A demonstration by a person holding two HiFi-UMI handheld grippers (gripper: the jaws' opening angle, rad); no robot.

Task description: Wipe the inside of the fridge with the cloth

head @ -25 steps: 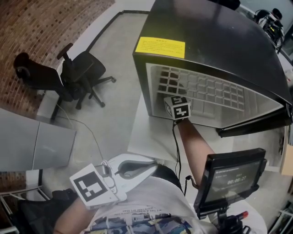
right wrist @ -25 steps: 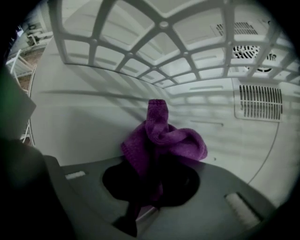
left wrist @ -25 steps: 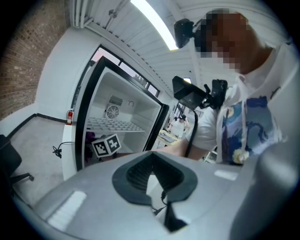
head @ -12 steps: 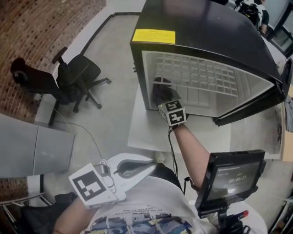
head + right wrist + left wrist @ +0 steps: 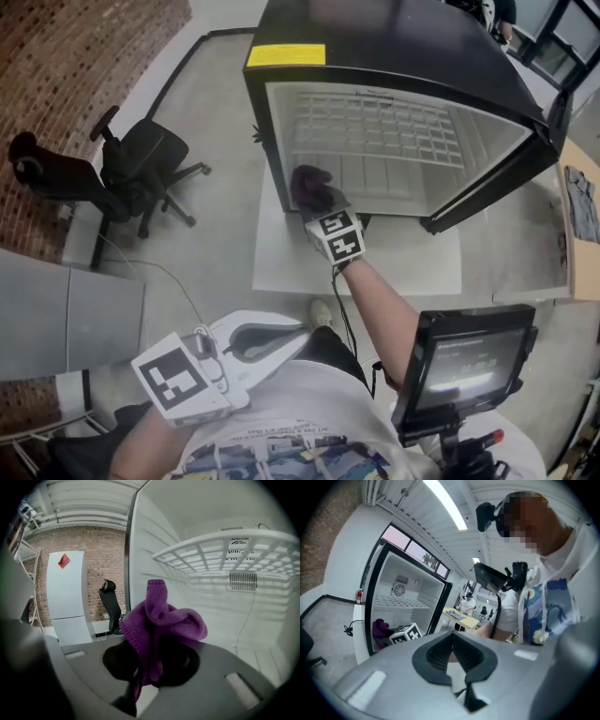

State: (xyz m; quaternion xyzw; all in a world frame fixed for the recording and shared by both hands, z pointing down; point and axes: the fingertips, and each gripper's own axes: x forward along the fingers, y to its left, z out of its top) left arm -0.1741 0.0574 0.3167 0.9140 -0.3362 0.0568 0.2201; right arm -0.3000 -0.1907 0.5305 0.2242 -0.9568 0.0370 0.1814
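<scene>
- The fridge (image 5: 403, 37) is a black cabinet with a white inside, and its door (image 5: 555, 112) is swung open at its right side.
- The right gripper (image 5: 315, 199) reaches into the fridge's mouth at the lower left corner, with its marker cube (image 5: 336, 236) just outside the front edge.
- In the right gripper view, the right gripper's (image 5: 149, 665) jaws are clamped on the purple cloth (image 5: 164, 620), which bunches up above them in a loose fold.
- The cloth (image 5: 309, 183) sits at the fridge's left inner wall (image 5: 140, 550), low down and under the white wire shelf (image 5: 225, 545). No view shows clearly whether it touches the wall or the floor.
- The left gripper (image 5: 295, 336) is well away from the fridge, held close to the person's body in front of it.
- In the left gripper view, the left gripper's (image 5: 452, 641) jaws are pressed together with nothing between them. Past them the open fridge (image 5: 408, 588) shows, with the cloth (image 5: 380, 629) and the marker cube (image 5: 405, 633) at its bottom.
- A yellow label (image 5: 286, 54) lies on the front edge of the fridge's top.
- The fridge stands on a pale platform (image 5: 281, 272).
- A black office chair (image 5: 141, 169) stands to the left of the fridge, well apart from it.
- A small screen (image 5: 464, 361) sits on a mount near the person, in front of the fridge.
</scene>
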